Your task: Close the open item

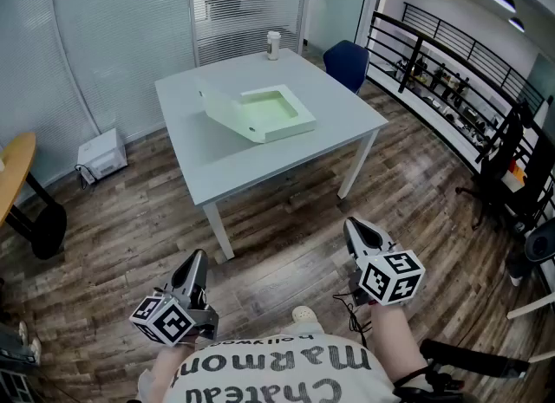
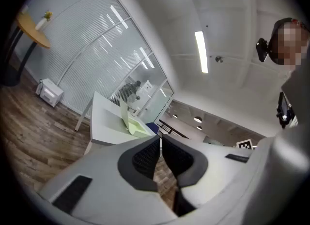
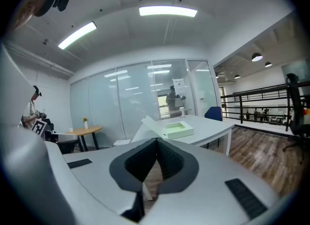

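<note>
Both tools pressed together and empty, with the open box well ahead of them on the table.

The left tool (image 1: 197, 260) and right tool (image 1: 355, 227) hang low over the wood floor (image 1: 286, 245), each with its jaws touching and nothing between them. The pale green box (image 1: 276, 115) lies far ahead and roughly between the two tools, on the table (image 1: 217, 163). Its lid (image 1: 222, 107) is raised at the side toward the left tool, and a cup (image 1: 274, 44) stands farther ahead, beyond the box. The task has probably not begun, as neither tool is near the box. The box looks light, so a shove at the lid from the left tool could slide the whole box toward the right tool's side instead of folding it shut. A tool steadying the tray should prevent that. A lid pressed on only one corner may spring back up.
</note>
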Action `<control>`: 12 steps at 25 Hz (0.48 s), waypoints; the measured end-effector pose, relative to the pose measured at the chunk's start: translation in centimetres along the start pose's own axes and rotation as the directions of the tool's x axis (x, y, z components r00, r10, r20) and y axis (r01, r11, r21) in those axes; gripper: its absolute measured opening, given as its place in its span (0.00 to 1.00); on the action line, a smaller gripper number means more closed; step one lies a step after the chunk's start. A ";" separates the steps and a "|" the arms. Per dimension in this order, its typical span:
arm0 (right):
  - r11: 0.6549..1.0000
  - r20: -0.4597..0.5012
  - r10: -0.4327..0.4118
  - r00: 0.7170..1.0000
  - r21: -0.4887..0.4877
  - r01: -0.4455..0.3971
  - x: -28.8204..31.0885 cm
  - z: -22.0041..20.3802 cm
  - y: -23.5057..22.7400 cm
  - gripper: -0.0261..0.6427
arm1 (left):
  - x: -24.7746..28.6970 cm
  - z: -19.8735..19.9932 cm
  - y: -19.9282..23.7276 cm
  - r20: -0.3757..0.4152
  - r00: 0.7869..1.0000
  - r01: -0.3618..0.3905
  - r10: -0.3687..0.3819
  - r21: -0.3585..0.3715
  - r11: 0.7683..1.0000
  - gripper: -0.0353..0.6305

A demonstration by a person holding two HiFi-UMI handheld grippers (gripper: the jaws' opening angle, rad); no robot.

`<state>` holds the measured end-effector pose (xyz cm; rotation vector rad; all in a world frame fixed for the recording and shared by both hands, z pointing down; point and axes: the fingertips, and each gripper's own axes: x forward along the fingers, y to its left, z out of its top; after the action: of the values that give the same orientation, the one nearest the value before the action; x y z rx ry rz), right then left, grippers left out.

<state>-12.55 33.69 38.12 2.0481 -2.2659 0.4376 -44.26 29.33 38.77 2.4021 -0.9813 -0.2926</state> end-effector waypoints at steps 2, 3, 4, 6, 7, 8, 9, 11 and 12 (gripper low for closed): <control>1.000 -0.004 -0.002 1.000 -0.006 0.002 0.1 0.0 0.0 0.04 | 0.0 0.0 0.1 0.001 1.000 -0.001 0.001 -0.002 1.000 0.07; 1.000 -0.006 -0.004 1.000 -0.008 0.004 0.2 0.0 0.0 0.04 | 0.0 0.1 0.2 0.001 1.000 0.000 0.000 -0.002 1.000 0.07; 1.000 -0.007 -0.006 1.000 -0.009 0.006 0.3 0.0 0.0 0.04 | 0.0 0.1 0.2 0.001 1.000 0.001 -0.001 -0.001 1.000 0.07; 1.000 -0.007 -0.010 1.000 -0.011 0.010 0.3 0.0 0.0 0.04 | 0.0 0.2 0.3 0.000 1.000 0.005 -0.005 0.003 1.000 0.07; 1.000 -0.007 -0.013 1.000 -0.012 0.013 0.3 0.0 0.1 0.04 | -0.1 0.2 0.3 -0.001 1.000 0.006 -0.006 0.003 1.000 0.07; 1.000 -0.007 -0.015 1.000 -0.013 0.015 0.3 -0.1 0.2 0.04 | -0.2 0.3 0.4 -0.001 1.000 0.007 -0.007 0.003 1.000 0.07; 1.000 -0.006 -0.017 1.000 -0.013 0.017 0.4 -0.1 0.3 0.04 | -0.3 0.4 0.5 0.001 1.000 0.008 -0.008 0.003 1.000 0.07; 1.000 -0.003 -0.026 1.000 -0.013 0.026 0.5 -0.2 0.5 0.04 | -0.5 0.7 0.8 0.004 1.000 0.011 -0.011 0.008 1.000 0.07; 0.999 -0.002 -0.034 0.999 -0.010 0.034 0.6 -0.2 0.5 0.04 | -0.5 0.9 1.0 0.005 1.000 0.013 -0.013 0.010 1.000 0.07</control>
<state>-13.17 33.22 38.40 2.0766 -2.2242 0.4257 -45.59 28.73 38.59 2.4184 -0.9724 -0.2990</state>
